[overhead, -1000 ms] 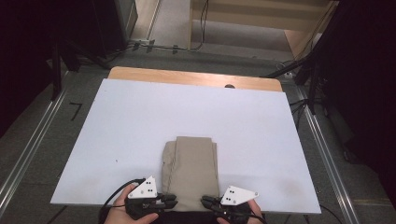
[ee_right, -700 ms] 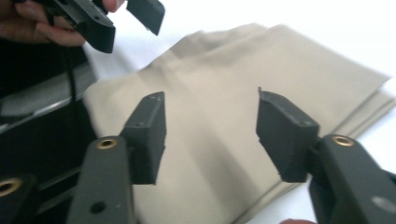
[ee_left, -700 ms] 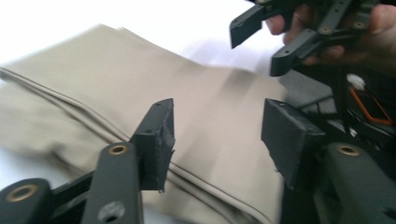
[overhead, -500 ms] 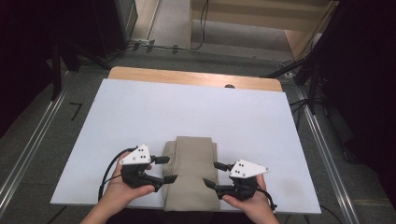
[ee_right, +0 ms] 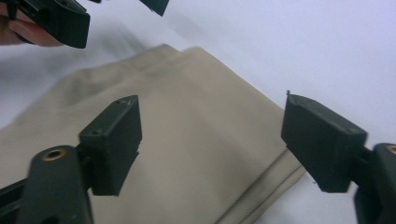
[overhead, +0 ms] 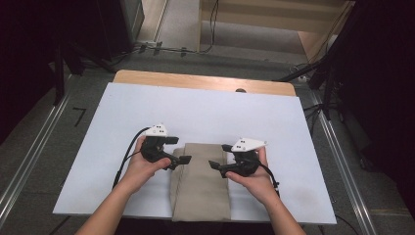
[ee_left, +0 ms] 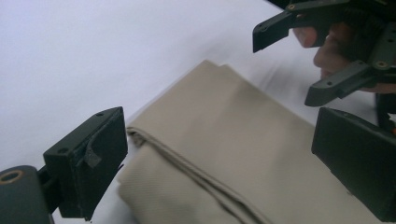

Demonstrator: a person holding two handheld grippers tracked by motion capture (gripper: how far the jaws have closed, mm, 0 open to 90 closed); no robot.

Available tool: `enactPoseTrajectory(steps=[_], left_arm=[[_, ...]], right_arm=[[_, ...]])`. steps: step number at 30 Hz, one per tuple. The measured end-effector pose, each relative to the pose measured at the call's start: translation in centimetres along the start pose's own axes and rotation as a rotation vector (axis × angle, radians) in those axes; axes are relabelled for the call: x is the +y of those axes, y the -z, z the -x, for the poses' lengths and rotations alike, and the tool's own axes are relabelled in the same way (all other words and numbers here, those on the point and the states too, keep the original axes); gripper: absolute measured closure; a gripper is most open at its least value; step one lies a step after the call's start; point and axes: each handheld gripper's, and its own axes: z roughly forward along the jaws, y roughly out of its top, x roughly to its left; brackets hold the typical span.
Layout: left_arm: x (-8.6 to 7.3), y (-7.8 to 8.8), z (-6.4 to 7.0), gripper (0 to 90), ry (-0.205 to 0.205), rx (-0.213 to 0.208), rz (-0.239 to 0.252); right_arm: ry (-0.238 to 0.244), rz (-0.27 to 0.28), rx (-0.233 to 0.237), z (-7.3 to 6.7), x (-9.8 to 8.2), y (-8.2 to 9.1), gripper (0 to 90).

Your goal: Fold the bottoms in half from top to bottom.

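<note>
the folded beige cloth (overhead: 201,183) lies between the left tool (overhead: 182,150) and right tool (overhead: 218,155), both just released, nothing gripped.

A folded beige cloth (ee_right: 187,135) lies across the white bench (ee_right: 303,46), running from the lower left of the frame up toward the top centre, its stitched, layered edge showing at the lower right. The right gripper (ee_right: 210,140) hangs over it, its two black fingers (ee_right: 114,140) rising from the bottom corners and standing wide apart after just opening, the cloth lying below the gap and neither pad pressing on it. In the upper left corner, the left gripper (ee_right: 100,9) shows its black fingers spread above the cloth's far end, with part of the hand (ee_right: 28,32) holding it at the frame's edge.
</note>
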Motion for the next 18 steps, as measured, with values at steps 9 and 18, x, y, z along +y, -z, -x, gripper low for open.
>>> enactPoseTrajectory(steps=[9, 18], left_arm=[[-1.0, -2.3, -2.5, 18.8, 0.051, 0.024, -0.105], [-1.5, -2.0, -2.3, 45.3, 0.085, 0.044, -0.129]], right_arm=[[-0.099, -0.065, -0.036, 3.1, 0.1, -3.0, 19.0], [-0.110, -0.142, -0.029, 3.9, -0.8, -3.4, 47.5]])
